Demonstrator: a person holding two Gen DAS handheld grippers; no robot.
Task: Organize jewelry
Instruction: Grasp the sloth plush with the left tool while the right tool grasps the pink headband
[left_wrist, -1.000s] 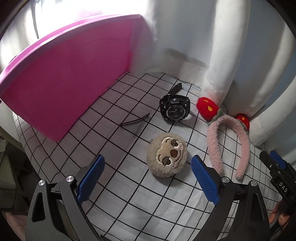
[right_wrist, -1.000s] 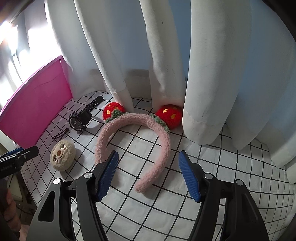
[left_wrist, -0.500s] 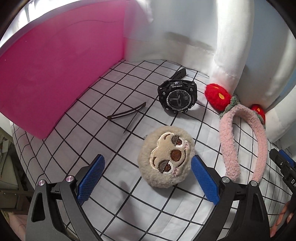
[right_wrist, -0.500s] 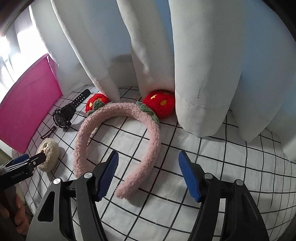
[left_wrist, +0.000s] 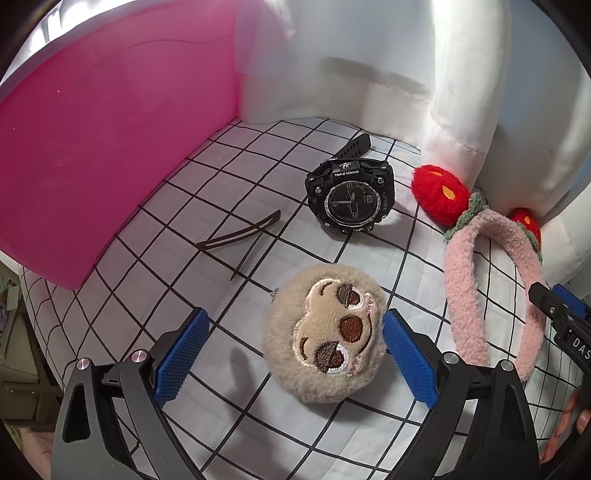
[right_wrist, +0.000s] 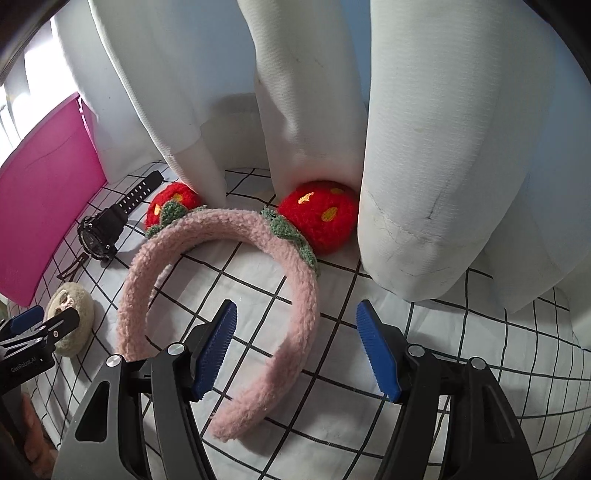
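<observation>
A beige plush sloth face (left_wrist: 325, 332) lies on the checked cloth between the blue pads of my left gripper (left_wrist: 291, 354), which is open. Its right pad sits close to the plush, while the left pad stands well clear. A black sport watch (left_wrist: 349, 199) and thin brown hairpins (left_wrist: 240, 236) lie beyond it. The pink fluffy headband (right_wrist: 303, 295) with red strawberry pompoms (right_wrist: 321, 218) lies flat. One of its arms runs between the fingers of my open right gripper (right_wrist: 295, 347), and neither pad presses on it.
A tall pink box (left_wrist: 92, 147) stands at the left of the cloth. White curtain folds (right_wrist: 424, 184) hang down onto the cloth behind the headband and touch the pompoms. The right gripper (left_wrist: 561, 317) shows at the left wrist view's right edge.
Both grippers have come down and forward. The plush now sits between the left fingers, and the headband's arm between the right ones. Neither pair of jaws has changed width.
</observation>
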